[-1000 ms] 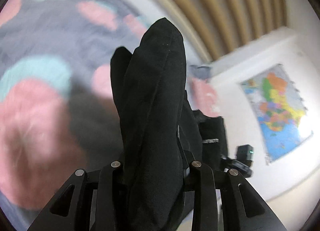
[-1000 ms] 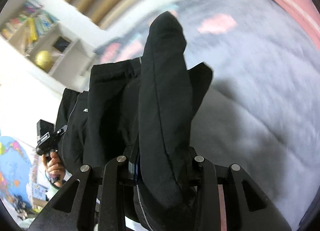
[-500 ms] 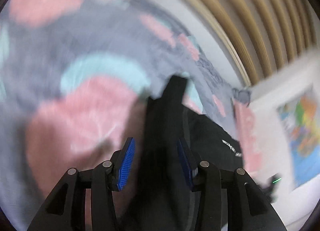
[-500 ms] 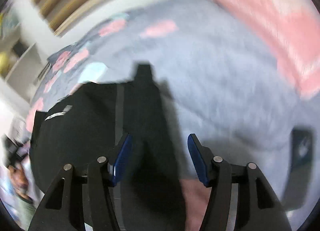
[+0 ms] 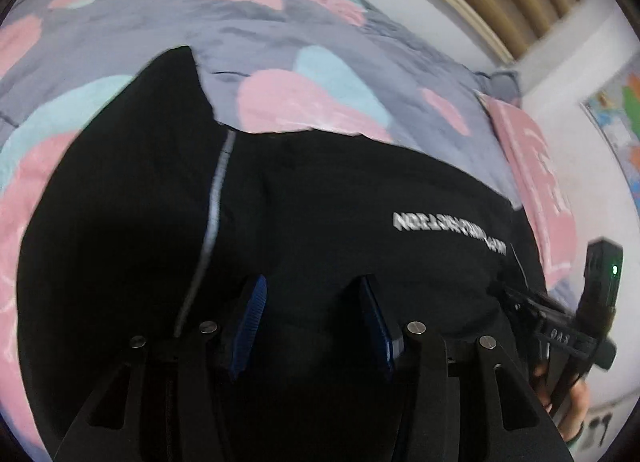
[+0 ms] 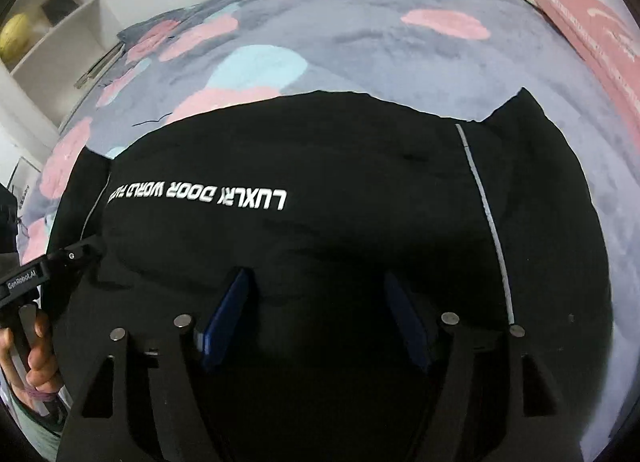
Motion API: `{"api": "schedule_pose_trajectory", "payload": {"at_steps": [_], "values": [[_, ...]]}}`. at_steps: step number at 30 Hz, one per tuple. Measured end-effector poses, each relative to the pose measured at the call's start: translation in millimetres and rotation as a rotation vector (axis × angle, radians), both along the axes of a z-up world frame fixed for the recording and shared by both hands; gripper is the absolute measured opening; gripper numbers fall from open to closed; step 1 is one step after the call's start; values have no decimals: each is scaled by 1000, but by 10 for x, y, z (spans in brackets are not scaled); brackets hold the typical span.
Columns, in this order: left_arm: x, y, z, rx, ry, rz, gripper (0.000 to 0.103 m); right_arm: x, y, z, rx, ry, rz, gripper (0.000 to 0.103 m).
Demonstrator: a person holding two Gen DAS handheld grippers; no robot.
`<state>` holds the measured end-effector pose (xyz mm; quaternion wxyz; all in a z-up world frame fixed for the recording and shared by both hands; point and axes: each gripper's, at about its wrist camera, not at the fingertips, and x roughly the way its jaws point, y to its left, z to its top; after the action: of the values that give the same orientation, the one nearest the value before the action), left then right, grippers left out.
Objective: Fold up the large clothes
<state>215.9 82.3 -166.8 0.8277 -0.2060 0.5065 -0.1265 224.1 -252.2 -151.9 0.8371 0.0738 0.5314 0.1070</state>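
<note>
Now that the black jacket (image 6: pixel 320 190) lies spread on the bed (image 6: pixel 400 62) for its next fold, my left gripper (image 5: pixel 316 318) and right gripper (image 6: pixel 320 318) hover just above it, jaws just opened, holding nothing.

You get soft, even indoor light with no glare. The left wrist view is smeared by motion blur; the right is sharper. Fisheye bending curves both edges, and the black garment (image 6: pixel 320 246) swallows detail.
</note>
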Motion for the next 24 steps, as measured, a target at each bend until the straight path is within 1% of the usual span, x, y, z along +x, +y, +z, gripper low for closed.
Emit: {"api": "schedule_pose_trajectory", "payload": {"at_steps": [1,2,3,4,5,8,10,11,12,13,14,16,17,18,19,21,24], "values": [[17,42,23,-17,11,16,49,5,-39,26,21,6,-12,72],[13,66,86,-3,2,29,49,6,-61,65,33,4,-15,72],[-13,55,153,30,-19,35,49,-23,-78,115,38,-9,-13,72],[-91,28,254,81,-51,27,49,-64,-83,167,33,-22,-13,72],[-162,-24,330,105,-75,10,49,-141,-105,241,28,-36,-13,72],[-504,-270,599,116,-163,-98,49,-476,-138,484,61,-92,18,72],[-728,-480,725,120,-205,-180,50,-655,-66,618,37,-115,22,77],[-863,-610,778,128,-226,-227,54,-739,-33,653,17,-123,24,79],[-919,-706,786,133,-228,-249,57,-828,7,668,-4,-126,27,80],[-930,-841,738,142,-212,-264,62,-893,41,647,-13,-119,29,80],[-927,-926,664,156,-188,-270,62,-938,69,580,-26,-101,28,80],[-879,-1057,417,221,-125,-256,61,-935,110,374,-57,-47,19,80],[-872,-1061,321,222,-113,-245,61,-932,115,219,-64,-9,10,80],[-886,-1068,280,219,-110,-239,61,-911,111,142,-60,-1,3,80],[-902,-1064,270,217,-111,-232,61,-929,100,125,-54,-8,-4,80],[-979,-1076,358,240,-131,-215,61,-979,77,190,-46,-25,-24,80],[-1150,-1115,540,331,-178,-193,62,-1075,53,372,-53,-61,-47,80]]}}
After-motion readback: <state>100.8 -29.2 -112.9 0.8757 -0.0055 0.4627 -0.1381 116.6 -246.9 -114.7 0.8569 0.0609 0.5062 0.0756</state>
